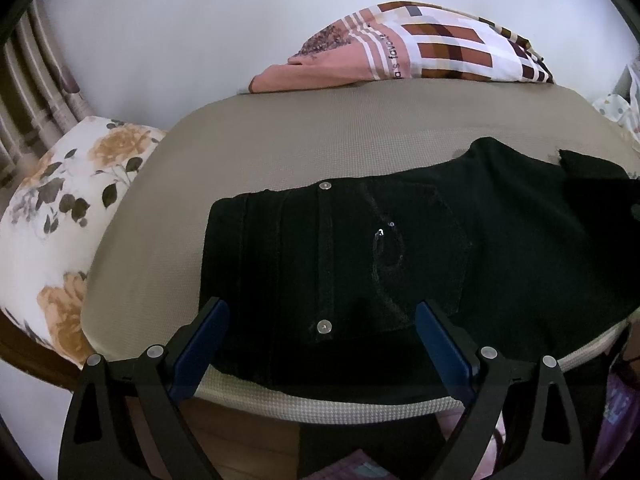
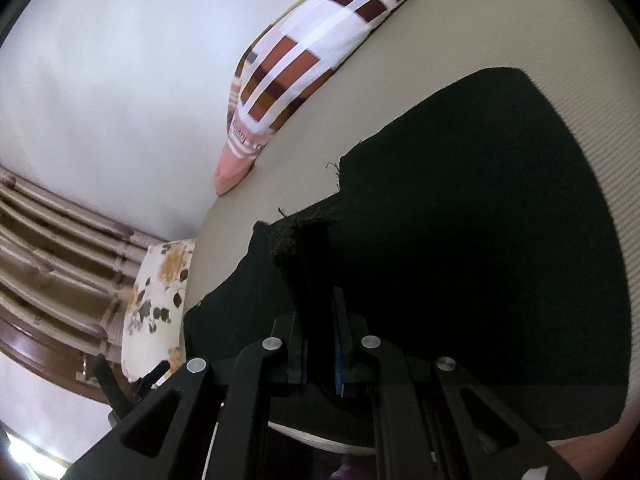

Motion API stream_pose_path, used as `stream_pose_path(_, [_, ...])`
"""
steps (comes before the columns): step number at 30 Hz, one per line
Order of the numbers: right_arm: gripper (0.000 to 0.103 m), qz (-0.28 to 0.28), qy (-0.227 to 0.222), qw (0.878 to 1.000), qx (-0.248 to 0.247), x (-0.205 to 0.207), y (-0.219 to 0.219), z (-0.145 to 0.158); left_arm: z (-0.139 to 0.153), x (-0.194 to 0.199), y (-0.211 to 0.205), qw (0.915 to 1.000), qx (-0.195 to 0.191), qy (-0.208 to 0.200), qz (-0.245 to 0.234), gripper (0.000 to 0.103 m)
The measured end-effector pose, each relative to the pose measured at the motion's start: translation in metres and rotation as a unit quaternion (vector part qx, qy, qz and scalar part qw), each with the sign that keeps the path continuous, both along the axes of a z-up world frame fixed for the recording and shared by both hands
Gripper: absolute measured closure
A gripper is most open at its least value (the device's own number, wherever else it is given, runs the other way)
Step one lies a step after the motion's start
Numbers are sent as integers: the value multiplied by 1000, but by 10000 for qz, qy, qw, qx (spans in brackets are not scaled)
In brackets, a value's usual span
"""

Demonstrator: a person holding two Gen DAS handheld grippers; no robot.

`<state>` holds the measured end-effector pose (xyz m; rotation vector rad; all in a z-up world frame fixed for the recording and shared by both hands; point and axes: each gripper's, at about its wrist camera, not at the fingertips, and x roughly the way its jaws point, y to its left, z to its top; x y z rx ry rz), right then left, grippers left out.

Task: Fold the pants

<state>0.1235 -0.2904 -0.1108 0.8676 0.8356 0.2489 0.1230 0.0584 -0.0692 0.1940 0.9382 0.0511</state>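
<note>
**Black pants on the woven mattress, right grip on a frayed hem**

Beige, finely woven mattress fabric (image 1: pixel 280 148) fills both my views, its rounded edge curving in front of a plain pale wall. Black pants (image 1: pixel 400 248) lie spread flat across it, heavy denim-like cloth with stitched seams, a curved back pocket outline and small metal rivets near the waistband. From my left wrist view, the left hand-held gripper (image 1: pixel 322 334) hovers over the waistband end with its blue-padded fingers (image 1: pixel 200 344) spread wide, nothing between them.

On my right wrist view, the right hand-held gripper (image 2: pixel 320 344) has its jaws pinched nearly together on a raised fold of the pants, and a ragged, frayed hem edge (image 2: pixel 296 236) stands up just ahead of the pads. The rest of the leg lies dark and smooth over the mattress.

At the far edge rests a checked pillow (image 1: pixel 440 48) in brown, white and pink blocks. Beside the bed stands a cushion with a floral print (image 1: pixel 60 208), orange roses on white.
</note>
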Motion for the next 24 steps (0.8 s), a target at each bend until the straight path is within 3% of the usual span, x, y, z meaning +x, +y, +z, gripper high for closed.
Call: stream_pose_path(24, [92,1204,-30,9924,267,28,101,-13,-9,0,1,9998,-84,170,-54,9])
